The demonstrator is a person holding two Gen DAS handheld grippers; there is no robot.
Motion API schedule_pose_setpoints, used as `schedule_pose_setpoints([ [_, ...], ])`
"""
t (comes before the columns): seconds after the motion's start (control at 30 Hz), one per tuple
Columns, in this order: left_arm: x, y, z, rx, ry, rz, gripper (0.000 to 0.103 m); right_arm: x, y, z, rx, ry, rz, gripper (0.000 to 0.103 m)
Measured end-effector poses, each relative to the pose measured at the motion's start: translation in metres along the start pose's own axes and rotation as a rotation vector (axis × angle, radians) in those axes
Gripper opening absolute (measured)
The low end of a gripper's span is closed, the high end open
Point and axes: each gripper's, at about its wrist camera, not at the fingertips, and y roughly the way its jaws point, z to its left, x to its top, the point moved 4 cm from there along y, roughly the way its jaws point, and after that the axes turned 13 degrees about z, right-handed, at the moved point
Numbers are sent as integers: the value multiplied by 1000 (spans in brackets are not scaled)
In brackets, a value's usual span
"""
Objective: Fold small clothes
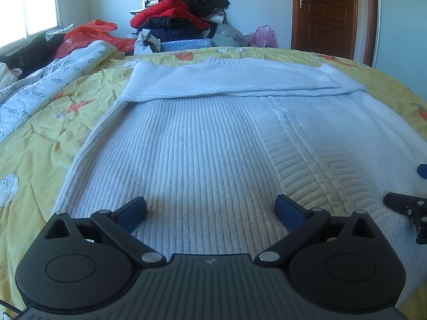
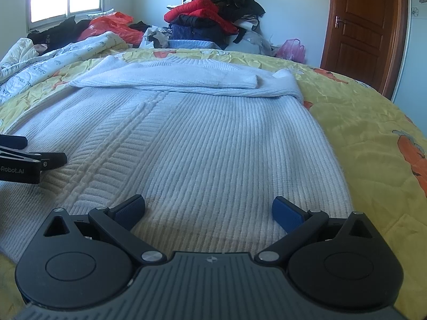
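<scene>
A white ribbed knit sweater [image 1: 208,138] lies flat on a yellow bedspread [image 1: 40,138], its sleeves folded across the far, upper part [image 1: 229,80]. My left gripper [image 1: 210,208] is open and empty, low over the sweater's near hem, left of the cable-knit centre band. My right gripper [image 2: 208,208] is open and empty over the near hem on the sweater's [image 2: 213,138] right half. Each gripper shows at the edge of the other's view: the right one [image 1: 411,208] and the left one [image 2: 24,162].
A pile of red, black and navy clothes [image 1: 181,13] stands at the far side of the bed, with red [image 1: 90,34] and pink [image 1: 263,36] plastic bags. A white printed quilt [image 1: 45,85] lies at the left. A wooden door [image 1: 324,13] is at the right.
</scene>
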Motion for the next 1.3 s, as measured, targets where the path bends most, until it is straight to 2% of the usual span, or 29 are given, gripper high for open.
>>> schedule_pose_setpoints([
  [1.07,-9,-9,2,2,8,9,103,-1,-4,-1,-6,-9,-2,102],
  [1.3,-31,-30,10,-75,77,52,103,-12,-17,0,-1,-66,18,102],
])
